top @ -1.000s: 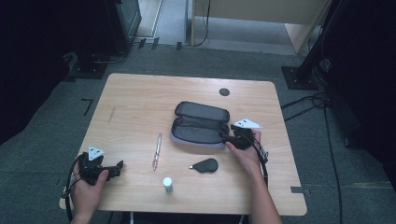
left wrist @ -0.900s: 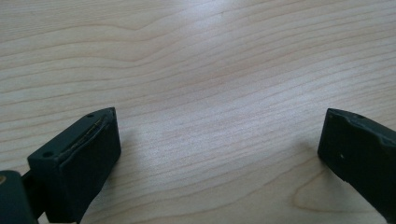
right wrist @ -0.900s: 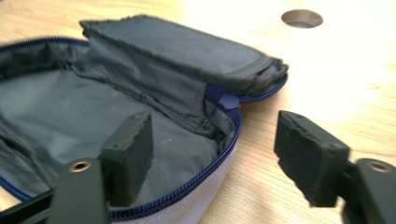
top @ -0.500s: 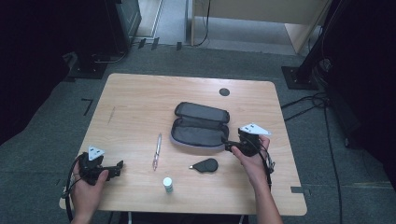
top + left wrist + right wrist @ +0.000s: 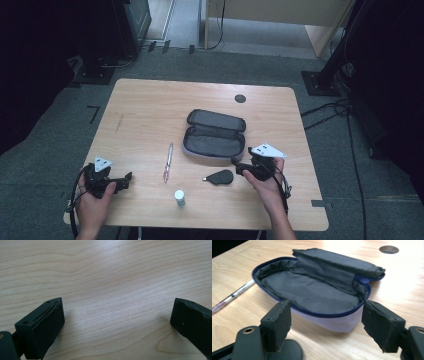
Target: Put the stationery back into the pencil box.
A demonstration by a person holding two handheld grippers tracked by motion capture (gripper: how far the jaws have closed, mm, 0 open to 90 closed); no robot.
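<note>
The open pencil case [image 5: 312, 290] and pen [image 5: 168, 162] bear no readable writing.

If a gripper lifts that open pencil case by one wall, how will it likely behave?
The pencil case looks like soft fabric with creased walls, so it would probably sag. It lies empty, so it is likely light and may slide when pushed.

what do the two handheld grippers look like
Both the left gripper and the right gripper are black, each topped with a grey three-cornered plate marked with dark dots. Their fingers are blocky black pads. Black cables trail back along the bare forearms.
</note>
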